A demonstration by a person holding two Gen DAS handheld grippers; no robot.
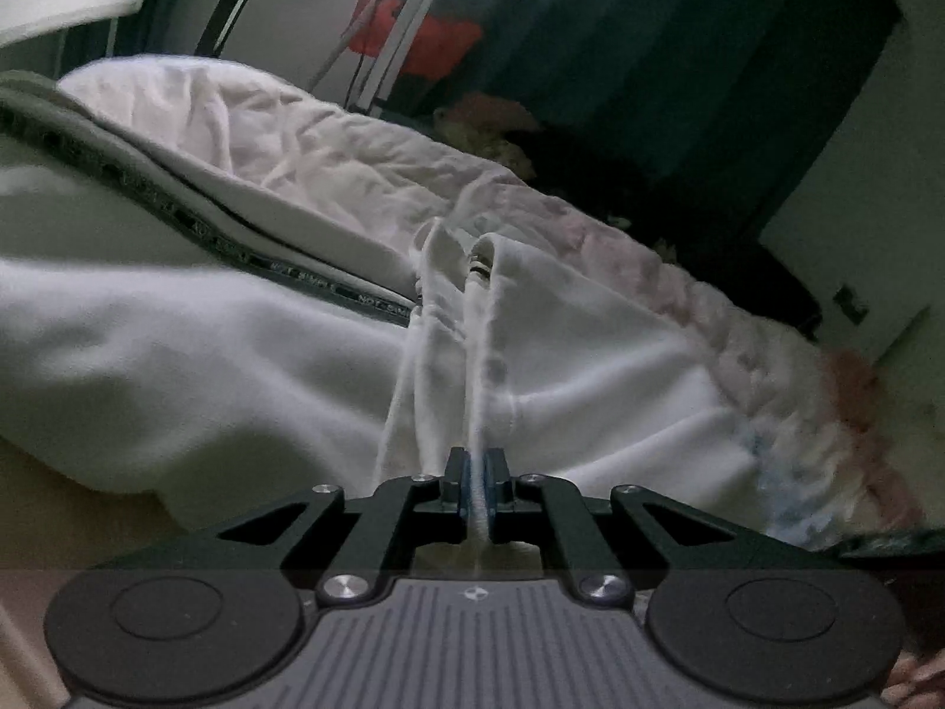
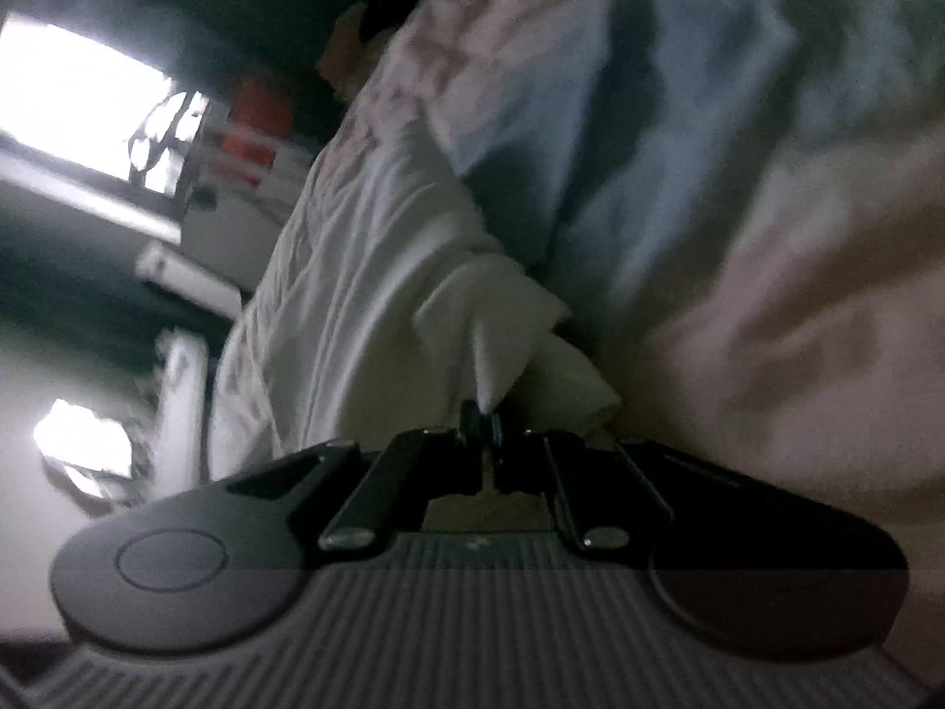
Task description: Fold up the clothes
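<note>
On bed, L jaws pinch white garment (image 1: pixel 248 354), black stripe (image 1: pixel 195 224) L-view only

The left claw (image 1: pixel 477 481) is black, with blue pads on the inner faces of its fingers and a ribbed grey body behind silver screws. The garment (image 1: pixel 236 366) ahead of it is white, crossed to the claw's left by a dark band (image 1: pixel 195 224) printed with pale lettering. Beyond lies a crumpled sheet (image 1: pixel 331 153) of white with faint pink blotches. Farther off, something red (image 1: pixel 425 41) hangs against a dark teal curtain (image 1: pixel 679 47). The right claw (image 2: pixel 481 416) is black too; to its right lies pale blue fabric (image 2: pixel 590 118).
</note>
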